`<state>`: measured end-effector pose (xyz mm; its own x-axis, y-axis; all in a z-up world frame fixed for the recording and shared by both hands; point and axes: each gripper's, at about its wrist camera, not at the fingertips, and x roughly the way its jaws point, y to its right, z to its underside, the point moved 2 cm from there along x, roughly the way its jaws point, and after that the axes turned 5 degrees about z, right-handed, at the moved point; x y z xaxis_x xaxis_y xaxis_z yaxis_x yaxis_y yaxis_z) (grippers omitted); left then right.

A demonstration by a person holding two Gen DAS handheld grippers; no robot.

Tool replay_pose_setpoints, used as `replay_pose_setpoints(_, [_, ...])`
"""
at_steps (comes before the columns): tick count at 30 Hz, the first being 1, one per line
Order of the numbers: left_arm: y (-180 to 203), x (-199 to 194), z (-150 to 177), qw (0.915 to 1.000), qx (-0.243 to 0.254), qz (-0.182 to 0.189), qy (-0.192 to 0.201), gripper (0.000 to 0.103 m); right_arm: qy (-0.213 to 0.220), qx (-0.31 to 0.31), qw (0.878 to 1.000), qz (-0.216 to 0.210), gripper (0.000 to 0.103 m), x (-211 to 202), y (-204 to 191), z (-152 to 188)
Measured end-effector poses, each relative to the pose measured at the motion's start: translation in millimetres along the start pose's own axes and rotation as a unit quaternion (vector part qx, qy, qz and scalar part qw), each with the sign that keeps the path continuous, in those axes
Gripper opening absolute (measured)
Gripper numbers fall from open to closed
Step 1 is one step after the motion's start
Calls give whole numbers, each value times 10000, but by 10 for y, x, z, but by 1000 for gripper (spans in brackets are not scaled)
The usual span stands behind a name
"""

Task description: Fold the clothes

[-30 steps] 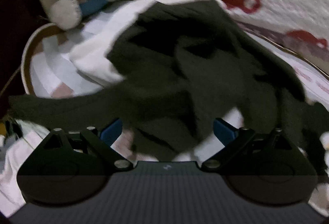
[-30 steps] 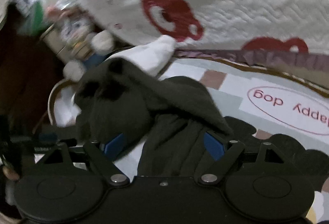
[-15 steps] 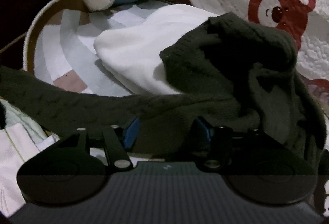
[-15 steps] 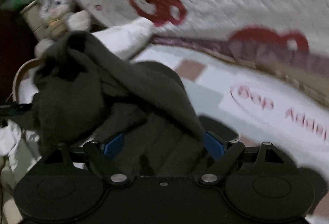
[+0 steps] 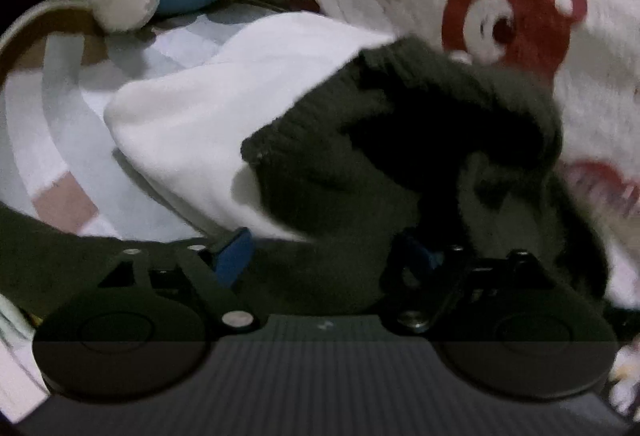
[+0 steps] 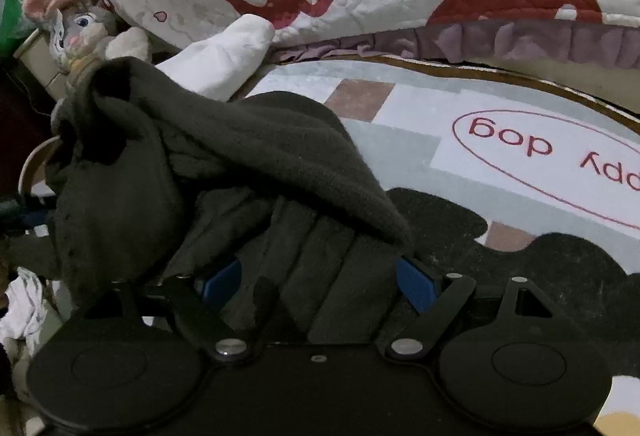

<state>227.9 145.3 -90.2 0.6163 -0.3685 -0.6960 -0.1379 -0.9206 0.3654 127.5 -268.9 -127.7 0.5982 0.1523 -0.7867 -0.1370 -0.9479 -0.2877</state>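
The dark olive knitted sweater (image 6: 240, 171), soft, limp and bunched, fills both part-open grippers (image 5: 324, 260) (image 6: 320, 276); ribbed hem (image 6: 320, 268) seems the firmest hold.

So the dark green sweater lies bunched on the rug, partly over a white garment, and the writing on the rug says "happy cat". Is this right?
Not quite. The writing on the rug, in the right wrist view, ends in "dog", not "cat". The rest holds: the dark green sweater lies bunched on the rug, partly over the white garment.
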Motion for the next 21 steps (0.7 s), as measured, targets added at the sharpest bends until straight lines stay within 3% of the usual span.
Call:
replay_pose_setpoints(5, [-98, 168, 266, 9978, -162, 330, -548, 88, 43, 356, 9992, 159, 88, 126, 31, 25])
replay_pose_setpoints(6, [-120, 148, 272, 9973, -325, 441, -496, 76, 52, 428, 9989, 191, 88, 151, 38, 30])
replay_pose_setpoints(7, [-141, 128, 278, 9963, -487, 551, -444, 54, 60, 499, 9985, 223, 88, 176, 44, 35])
replay_pose_setpoints(9, [-169, 82, 287, 9940, -741, 731, -329, 35, 78, 641, 9975, 287, 88, 226, 57, 45])
replay_pose_setpoints(13, [152, -71, 371, 9988, 388, 300, 79, 16, 198, 640, 9971, 367, 89, 300, 59, 60])
replay_pose_setpoints(18, [265, -150, 455, 9952, 915, 307, 172, 16, 380, 341, 9979, 409, 100, 384, 41, 79])
replay_pose_setpoints(20, [228, -135, 433, 9947, 975, 245, 219, 26, 453, 222, 9978, 426, 100, 417, 34, 86])
replay_pose_setpoints(21, [169, -111, 411, 9963, 774, 287, 223, 38, 489, 162, 9977, 434, 98, 434, 30, 90])
